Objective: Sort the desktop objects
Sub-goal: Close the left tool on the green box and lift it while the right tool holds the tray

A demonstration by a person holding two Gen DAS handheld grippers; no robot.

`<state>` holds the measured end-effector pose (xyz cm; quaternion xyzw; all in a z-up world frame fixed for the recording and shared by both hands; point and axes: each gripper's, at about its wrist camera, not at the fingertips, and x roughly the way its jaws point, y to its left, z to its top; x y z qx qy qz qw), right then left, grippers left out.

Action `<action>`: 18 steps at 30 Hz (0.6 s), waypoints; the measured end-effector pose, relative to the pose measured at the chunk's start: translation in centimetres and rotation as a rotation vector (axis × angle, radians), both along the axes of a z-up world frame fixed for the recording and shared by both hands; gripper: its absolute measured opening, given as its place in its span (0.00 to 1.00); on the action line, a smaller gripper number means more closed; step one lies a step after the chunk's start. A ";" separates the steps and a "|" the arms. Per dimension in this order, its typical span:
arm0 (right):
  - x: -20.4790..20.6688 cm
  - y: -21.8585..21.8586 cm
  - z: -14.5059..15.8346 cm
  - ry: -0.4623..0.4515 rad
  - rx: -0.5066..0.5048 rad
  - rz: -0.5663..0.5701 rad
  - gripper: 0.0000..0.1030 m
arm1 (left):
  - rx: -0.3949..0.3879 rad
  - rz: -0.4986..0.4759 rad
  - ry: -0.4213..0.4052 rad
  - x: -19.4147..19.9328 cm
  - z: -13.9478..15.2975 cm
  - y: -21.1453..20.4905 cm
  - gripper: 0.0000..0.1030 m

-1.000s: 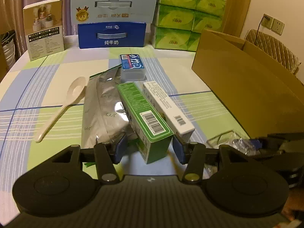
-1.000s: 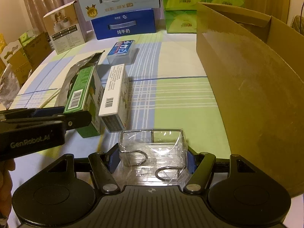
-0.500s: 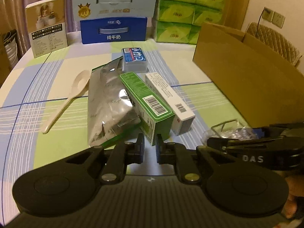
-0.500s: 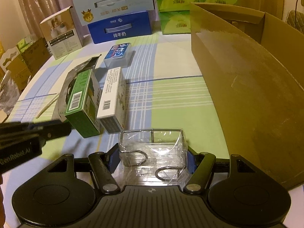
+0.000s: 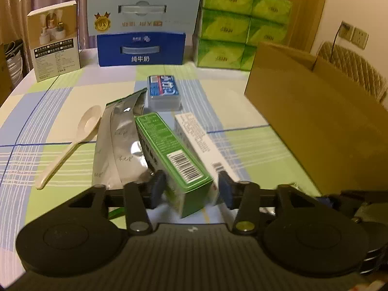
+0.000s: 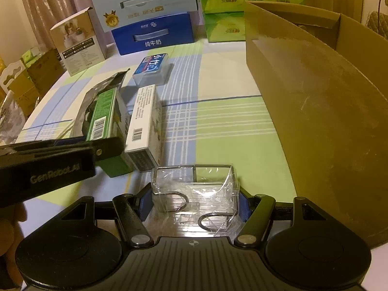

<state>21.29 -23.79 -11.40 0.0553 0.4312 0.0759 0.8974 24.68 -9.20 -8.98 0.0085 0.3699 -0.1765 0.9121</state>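
The large open brown cardboard carton [image 6: 322,101] is seen standing on the right side of the checked green, blue and cream surface [image 6: 230,126]; it is judged stiff and light, and is probably the place into which the smaller things are to be sorted.

Near the middle of the surface, a crinkled silver foil pouch [image 5: 116,150] is laid flat. It is judged limp and slippery, best taken by an edge.

Against the pouch a long green cardboard box with a barcode [image 5: 174,155] is found, with a long white cardboard box with a barcode [image 5: 201,143] just beside it. Both are judged light, stiff and easily crushed, so the narrow long sides are to be pinched near the close end. The left tongs [image 5: 191,190] are held apart, one finger on each side of the green box's near end, not yet pressed on it.

A pale long-handled plastic spoon [image 5: 72,145] is laid left of the pouch, and a small blue-labelled clear plastic case [image 5: 163,92] beyond the boxes.

The right tongs [image 6: 195,205] are clamped on a small clear plastic box with metal rings inside [image 6: 194,194], close to the carton wall. It is judged hard, smooth and prone to slipping, so the flat side walls are well chosen.
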 end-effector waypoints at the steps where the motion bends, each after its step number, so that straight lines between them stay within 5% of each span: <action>1: 0.0 0.0 0.0 0.000 0.001 -0.001 0.62 | -0.002 0.000 -0.002 -0.1 0.0 0.2 0.34; 7: -0.6 -0.3 0.3 -0.005 0.009 -0.008 0.62 | 0.046 -0.003 0.002 -1.8 0.5 1.2 0.24; 18: -3.8 -0.6 1.6 -0.015 0.050 -0.007 0.62 | 0.076 -0.033 0.011 -8.7 2.1 3.3 0.23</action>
